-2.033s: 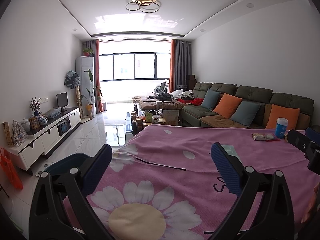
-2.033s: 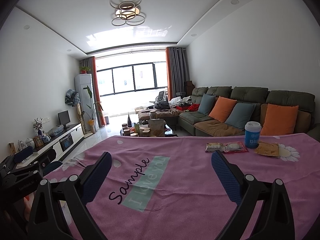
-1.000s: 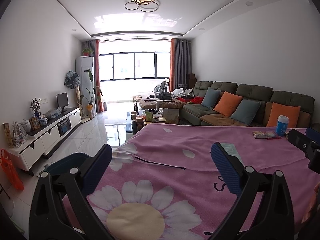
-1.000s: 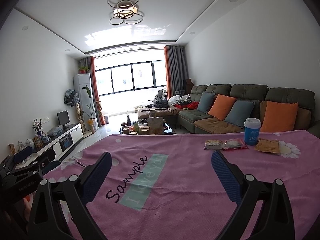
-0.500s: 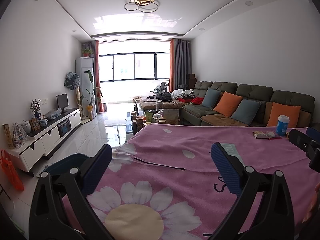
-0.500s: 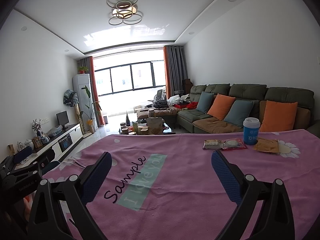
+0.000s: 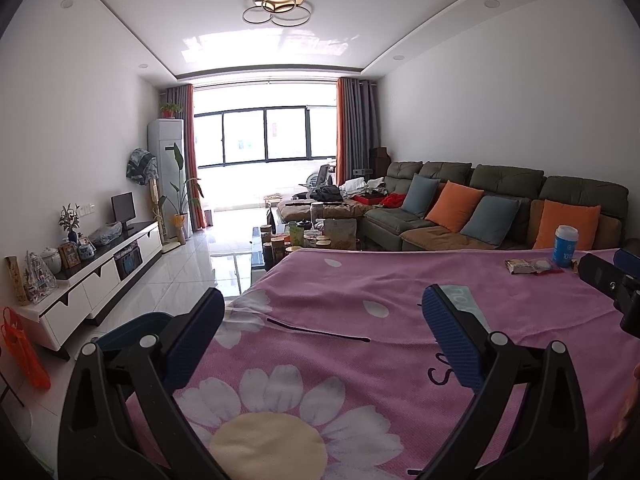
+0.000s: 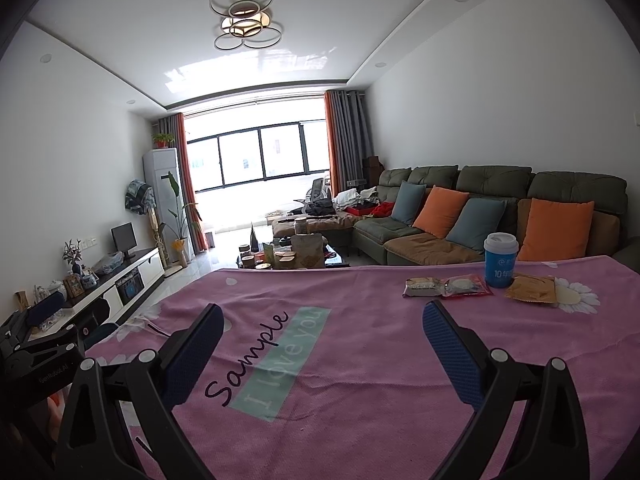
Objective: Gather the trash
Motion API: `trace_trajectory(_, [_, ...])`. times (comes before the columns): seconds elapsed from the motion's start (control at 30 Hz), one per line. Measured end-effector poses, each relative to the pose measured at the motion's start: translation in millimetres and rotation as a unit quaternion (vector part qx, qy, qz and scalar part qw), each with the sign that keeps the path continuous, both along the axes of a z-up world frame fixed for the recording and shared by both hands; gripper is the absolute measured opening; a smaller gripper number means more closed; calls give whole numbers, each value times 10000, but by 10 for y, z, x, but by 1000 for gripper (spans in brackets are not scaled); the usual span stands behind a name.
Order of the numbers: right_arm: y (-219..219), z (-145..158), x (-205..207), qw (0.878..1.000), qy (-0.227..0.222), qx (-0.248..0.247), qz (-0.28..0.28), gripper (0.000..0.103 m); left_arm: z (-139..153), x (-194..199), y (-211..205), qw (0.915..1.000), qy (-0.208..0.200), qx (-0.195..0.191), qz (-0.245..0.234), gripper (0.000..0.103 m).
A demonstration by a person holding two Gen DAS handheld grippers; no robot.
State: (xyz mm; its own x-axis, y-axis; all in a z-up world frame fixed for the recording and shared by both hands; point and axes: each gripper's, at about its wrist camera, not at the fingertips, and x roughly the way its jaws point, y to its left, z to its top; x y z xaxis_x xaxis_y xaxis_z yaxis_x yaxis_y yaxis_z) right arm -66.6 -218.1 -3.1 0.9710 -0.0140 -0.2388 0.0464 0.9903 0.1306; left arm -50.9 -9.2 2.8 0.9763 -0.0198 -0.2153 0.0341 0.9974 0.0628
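Right hand-held gripper agape over cloth; wrappers, apparently snack packs, beyond.

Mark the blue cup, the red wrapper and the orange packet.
blue cup (image 8: 500, 267), right wrist view, its printed side.
red wrapper (image 8: 466, 286), right wrist view, its middle.
orange packet (image 8: 531, 289), right wrist view, its middle.

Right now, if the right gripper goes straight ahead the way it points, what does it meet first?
Probably nothing on the cloth: the open right gripper points at bare pink fabric. The wrappers and cup sit off to its right; depth is unclear.
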Motion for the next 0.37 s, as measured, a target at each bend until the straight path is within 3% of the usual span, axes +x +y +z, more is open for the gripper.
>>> trace_trajectory(0.13, [-88, 9, 9, 10000, 66, 20, -60, 96, 8, 159, -25, 9994, 348, 52, -79, 97])
trace_trajectory(0.2, [-145, 16, 28, 9998, 133, -11, -119, 96, -1, 367, -30, 9961, 806, 30, -358, 97])
trace_trajectory(0.37, [-482, -7, 190, 9966, 675, -48, -465, 96, -173, 1117, -47, 9758, 2143, 199, -400, 97])
